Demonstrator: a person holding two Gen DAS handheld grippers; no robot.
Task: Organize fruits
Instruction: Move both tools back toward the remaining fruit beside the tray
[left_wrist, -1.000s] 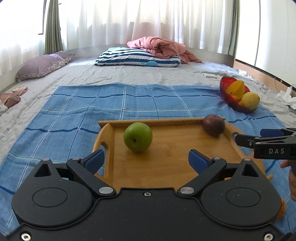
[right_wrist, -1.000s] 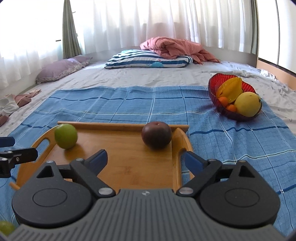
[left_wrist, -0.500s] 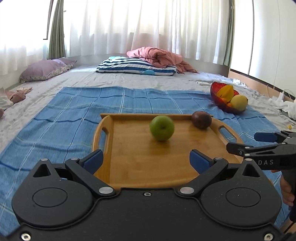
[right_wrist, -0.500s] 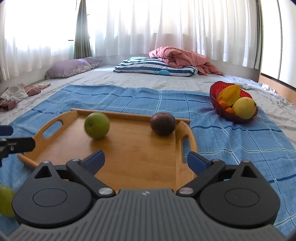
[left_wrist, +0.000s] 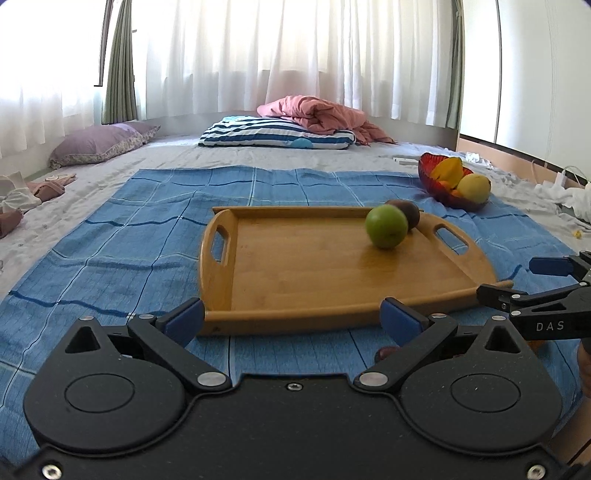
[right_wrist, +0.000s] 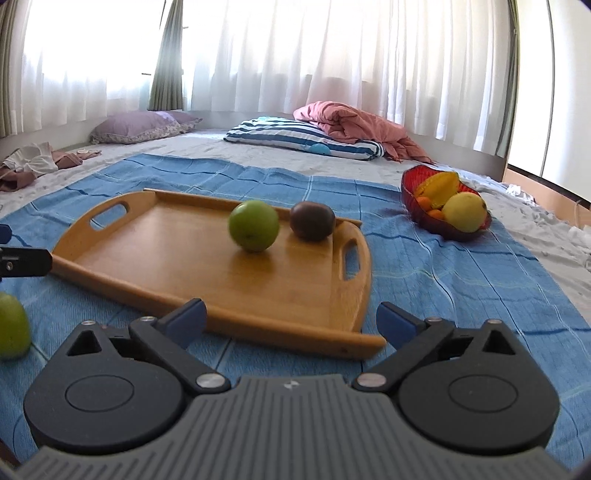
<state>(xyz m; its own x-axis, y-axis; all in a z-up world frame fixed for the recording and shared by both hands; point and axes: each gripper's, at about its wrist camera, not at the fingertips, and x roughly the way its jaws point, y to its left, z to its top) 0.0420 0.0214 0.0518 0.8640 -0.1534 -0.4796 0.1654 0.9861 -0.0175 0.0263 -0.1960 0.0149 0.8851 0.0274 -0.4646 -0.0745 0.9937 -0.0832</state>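
Wooden tray (left_wrist: 325, 280): centre of both views, lying on the blue checked cloth (left_wrist: 140, 236), handles at left and right ends. Holds two fruits.

Green apple (right_wrist: 253, 225): upper middle of the right wrist view, on the tray floor, just beside the dark round fruit (right_wrist: 312, 220) at the far rim. In the left wrist view the two overlap.

Second green fruit (right_wrist: 11, 326): lower left edge of the right wrist view, on the cloth, off the tray.

Red bowl (right_wrist: 413, 206): upper right, well apart from the tray, holding yellow and orange fruit.

Left gripper (left_wrist: 291, 319): fingers spread wide, nothing between them, lower centre, near the tray's front rim.

Right gripper (right_wrist: 291, 319): fingers spread wide, empty.

Handling note, as judgement: the likely step is fetching a loose fruit. Approach low, straddle the fruit's widest part, close gently; round fruit rolls on the smooth wood, so avoid nudging it first.
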